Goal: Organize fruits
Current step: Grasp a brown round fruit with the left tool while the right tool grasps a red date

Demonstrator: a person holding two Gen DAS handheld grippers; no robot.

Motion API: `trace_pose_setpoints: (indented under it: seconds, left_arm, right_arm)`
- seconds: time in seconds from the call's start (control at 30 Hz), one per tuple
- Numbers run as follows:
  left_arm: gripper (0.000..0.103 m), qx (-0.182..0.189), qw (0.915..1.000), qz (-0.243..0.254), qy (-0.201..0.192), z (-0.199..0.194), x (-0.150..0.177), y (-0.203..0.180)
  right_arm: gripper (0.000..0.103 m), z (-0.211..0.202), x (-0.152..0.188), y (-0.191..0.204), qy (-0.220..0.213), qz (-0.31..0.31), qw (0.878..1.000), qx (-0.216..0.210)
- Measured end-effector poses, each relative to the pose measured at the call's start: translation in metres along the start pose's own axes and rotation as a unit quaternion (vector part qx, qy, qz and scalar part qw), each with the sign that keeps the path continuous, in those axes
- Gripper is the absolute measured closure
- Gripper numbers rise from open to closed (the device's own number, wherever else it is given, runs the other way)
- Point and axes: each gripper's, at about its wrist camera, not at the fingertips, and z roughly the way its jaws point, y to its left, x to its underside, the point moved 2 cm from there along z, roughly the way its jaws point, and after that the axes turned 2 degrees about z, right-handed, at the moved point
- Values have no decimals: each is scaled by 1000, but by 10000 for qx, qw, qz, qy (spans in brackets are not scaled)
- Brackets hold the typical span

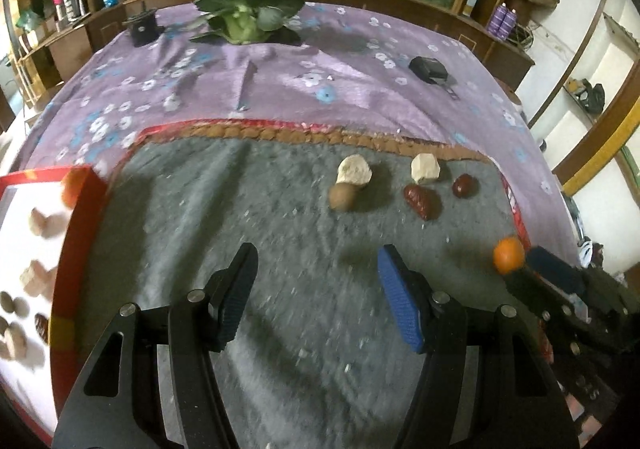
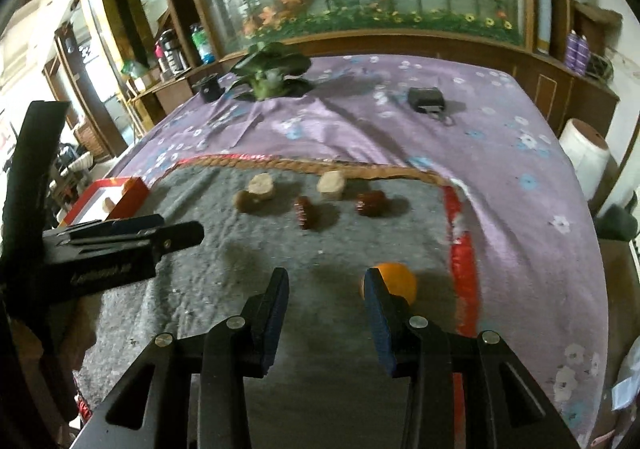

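Orange (image 2: pixel 394 281): just right of the right gripper (image 2: pixel 326 309), jaws part-open, empty. Left gripper (image 1: pixel 316 289): wide, empty, farther off.

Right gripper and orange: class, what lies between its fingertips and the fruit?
Nothing. In the right wrist view the right gripper stands open over bare grey mat; the orange sits just beyond its right finger.

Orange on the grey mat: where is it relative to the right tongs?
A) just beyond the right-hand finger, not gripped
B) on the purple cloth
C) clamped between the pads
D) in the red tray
A: the orange sits on the grey mat behind the right-hand finger of the right tongs, whose gap is empty.
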Motion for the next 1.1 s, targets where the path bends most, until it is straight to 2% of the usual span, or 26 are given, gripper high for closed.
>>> trace_pose_setpoints:
  seconds: [0.4,0.43,0.47,0.5,0.53,0.67,1.0,1.03,1.1]
  left_arm:
    - [41,153,9996,232,105,38,-24,-10]
    - [47,174,9995,260,95,41,-25,-10]
    - [68,209,9993,288,78,43,-26,-10]
    - [78,227,9992,319,111,46,-27,-10]
    - [82,233,9990,334,171,51,-27,-9]
    - [83,230,9984,503,74,48,-24,-9]
    - [83,119,9988,459,-112,21,-16,2]
    - [83,99,9989,447,-134,19,-15,3]
    - [83,48,9990,430,-149,15,-12,4]
  right_arm:
    - [64,7,-6,-9,20,26,10000,-81]
    - [64,10,-7,-9,27,11,10000,-88]
    - [64,12,-9,-8,23,-16,10000,-96]
    - [64,14,-10,-6,23,-48,9999,-102]
    - [64,16,-12,-4,30,-94,9999,-110]
    - [64,26,-19,2,47,-220,9996,-169]
    - [64,74,-40,24,214,-532,9982,-171]
    - [65,78,-43,26,157,-570,9982,-124]
    - [75,88,-46,27,210,-622,9978,-34]
